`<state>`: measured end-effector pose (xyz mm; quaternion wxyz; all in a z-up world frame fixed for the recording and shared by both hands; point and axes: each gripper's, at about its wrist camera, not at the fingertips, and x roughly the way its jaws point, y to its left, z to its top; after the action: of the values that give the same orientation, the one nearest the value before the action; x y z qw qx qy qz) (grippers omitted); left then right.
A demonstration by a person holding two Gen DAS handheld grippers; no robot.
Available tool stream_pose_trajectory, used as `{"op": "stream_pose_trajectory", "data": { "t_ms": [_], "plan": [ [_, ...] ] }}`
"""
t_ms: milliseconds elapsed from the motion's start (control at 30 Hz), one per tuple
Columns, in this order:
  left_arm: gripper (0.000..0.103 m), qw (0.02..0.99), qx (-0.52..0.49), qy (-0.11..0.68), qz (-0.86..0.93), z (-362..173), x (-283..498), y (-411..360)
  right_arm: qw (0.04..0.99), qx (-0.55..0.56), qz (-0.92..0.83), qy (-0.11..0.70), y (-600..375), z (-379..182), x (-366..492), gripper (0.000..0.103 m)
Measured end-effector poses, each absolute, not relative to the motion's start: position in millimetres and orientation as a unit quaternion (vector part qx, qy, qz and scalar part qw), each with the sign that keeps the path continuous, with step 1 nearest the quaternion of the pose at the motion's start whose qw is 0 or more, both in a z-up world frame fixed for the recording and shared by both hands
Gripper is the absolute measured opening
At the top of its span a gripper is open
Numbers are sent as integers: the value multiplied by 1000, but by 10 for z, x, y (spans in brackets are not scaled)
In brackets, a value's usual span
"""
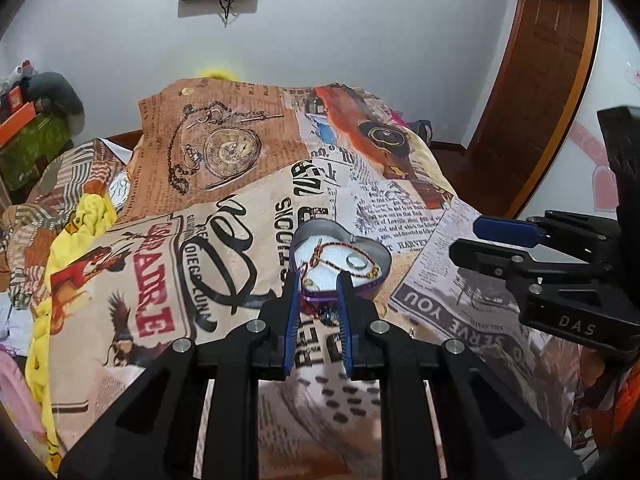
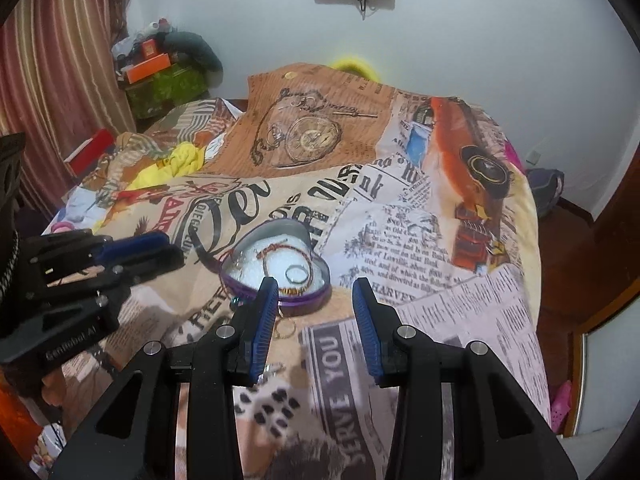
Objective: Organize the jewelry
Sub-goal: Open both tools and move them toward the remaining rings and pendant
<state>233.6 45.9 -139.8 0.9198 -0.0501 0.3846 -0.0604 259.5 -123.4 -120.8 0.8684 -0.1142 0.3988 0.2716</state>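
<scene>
A heart-shaped tin [image 1: 320, 226] [image 2: 280, 226] with a purple rim and white padding lies on the printed bedspread. Inside it are a red-and-gold cord bracelet [image 1: 336, 246] [image 2: 280, 250] and a silver ring [image 1: 355, 262] [image 2: 298, 274]. My left gripper [image 1: 319, 280] [image 2: 174, 249] hovers at the tin's near edge, jaws a narrow gap apart with nothing held. My right gripper [image 2: 315, 284] [image 1: 464, 238] is open and empty, just right of the tin's near side. A gold ring [image 2: 286, 326] and a small dark trinket [image 1: 326, 316] [image 2: 236, 301] lie loose on the cover beside the tin.
The bedspread [image 1: 224, 240] covers a bed with yellow cloth [image 1: 84, 216] bunched at its left. Boxes and clutter [image 2: 160, 64] stand in the far left corner by a striped curtain [image 2: 48, 80]. A wooden door frame [image 1: 552, 80] is at the right.
</scene>
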Motion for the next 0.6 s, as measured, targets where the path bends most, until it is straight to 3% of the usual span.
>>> {"op": "stream_pose_trajectory", "data": {
  "t_ms": [167, 600],
  "plan": [
    [24, 915, -53, 394, -64, -1426, 2185, 483, 864, -117, 262, 414, -1285, -1315, 2482, 35],
    [24, 888, -69, 449, -73, -1859, 2040, 530, 822, -141, 285, 473, -1135, -1825, 2335, 35]
  ]
}}
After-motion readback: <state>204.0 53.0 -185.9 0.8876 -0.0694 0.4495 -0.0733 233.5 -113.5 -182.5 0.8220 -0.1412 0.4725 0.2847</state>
